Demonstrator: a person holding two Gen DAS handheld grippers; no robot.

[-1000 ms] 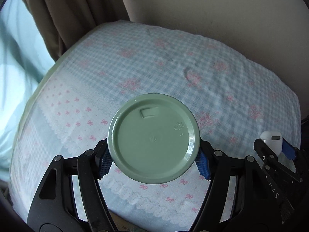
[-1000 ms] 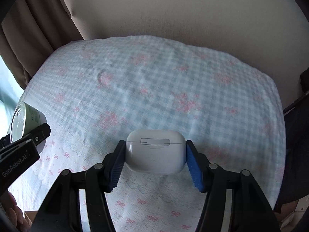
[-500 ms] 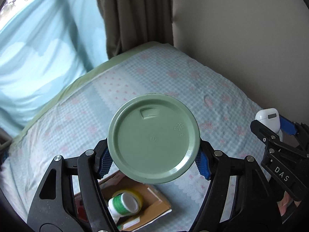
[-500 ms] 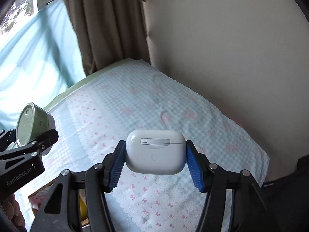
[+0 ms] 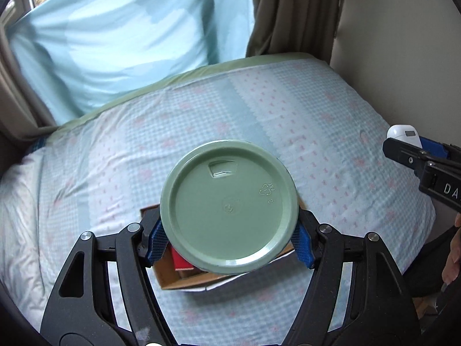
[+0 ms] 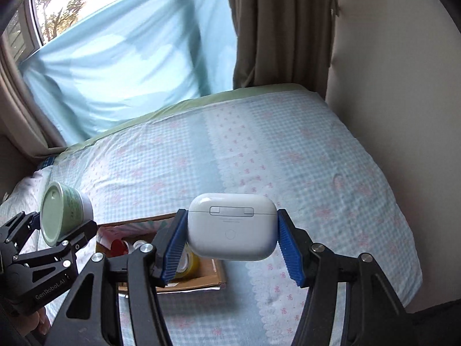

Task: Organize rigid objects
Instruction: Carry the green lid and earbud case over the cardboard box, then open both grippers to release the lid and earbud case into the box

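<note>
My left gripper (image 5: 229, 238) is shut on a green-lidded jar (image 5: 229, 206), its round lid facing the camera and hiding most of the cardboard box (image 5: 184, 281) below. From the right wrist view the same jar (image 6: 64, 212) hangs at the left, above the box (image 6: 201, 276). My right gripper (image 6: 232, 246) is shut on a white earbud case (image 6: 232, 226), held over the bed beside the box's right end. In the left wrist view that case (image 5: 402, 134) pokes out at the right edge. Inside the box lie a red item (image 5: 180, 261) and several small containers (image 6: 126, 245).
The box rests on a bed with a blue checked, pink-patterned cover (image 6: 288, 155). A light blue sheet (image 6: 121, 66) and brown curtain (image 6: 276, 28) hang behind it, and a cream wall (image 6: 389, 86) runs along the right. A hand (image 5: 453, 256) shows at the right edge.
Both grippers rose and swung leftward over the bed, still holding the jar and the case. The cardboard box came into view beneath them; the window sheet and curtain now fill the background.
</note>
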